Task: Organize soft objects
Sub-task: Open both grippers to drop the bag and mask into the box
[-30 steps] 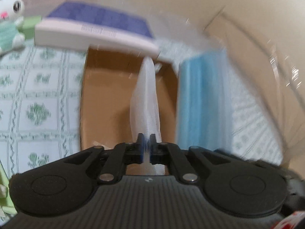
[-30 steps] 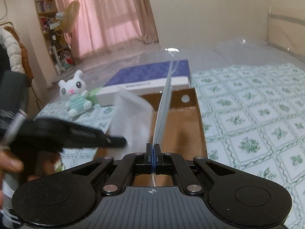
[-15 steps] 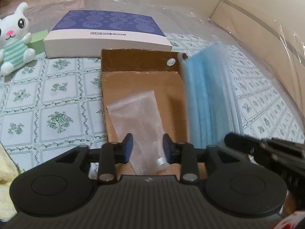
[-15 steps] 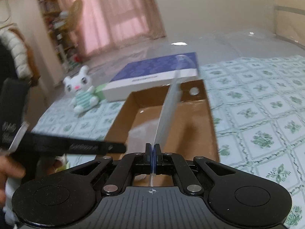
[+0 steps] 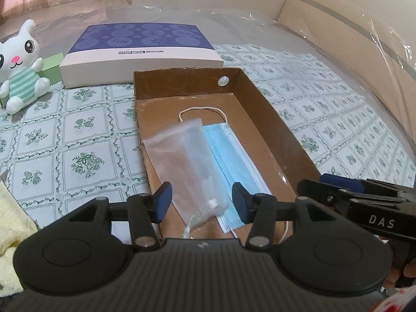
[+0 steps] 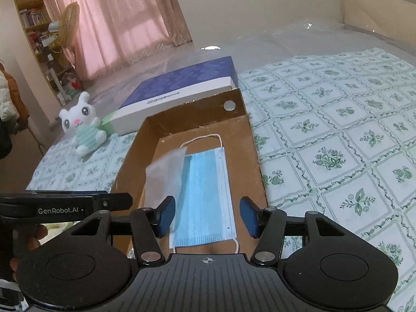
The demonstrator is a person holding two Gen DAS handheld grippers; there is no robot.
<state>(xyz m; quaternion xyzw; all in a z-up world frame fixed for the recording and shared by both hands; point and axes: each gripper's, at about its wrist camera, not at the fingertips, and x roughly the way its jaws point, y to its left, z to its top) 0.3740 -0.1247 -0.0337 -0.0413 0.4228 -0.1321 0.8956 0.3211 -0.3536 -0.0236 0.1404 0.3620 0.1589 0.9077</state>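
A blue face mask lies flat on the floor of the brown cardboard box. A clear plastic pouch lies beside it, overlapping its left edge. My left gripper hovers over the near end of the pouch, its jaws opening, touching nothing. My right gripper hangs over the near end of the mask, jaws opening too, pads clear of it. Each gripper shows at the side of the other's view.
A white plush rabbit sits beside a small green box. A flat blue-and-white box lies behind the cardboard box. Yellow cloth lies at the near left. A patterned sheet covers the bed.
Both grippers were shut on hanging items, left on the pouch, right on the mask. Both have opened, and the pouch and mask now lie in the box.
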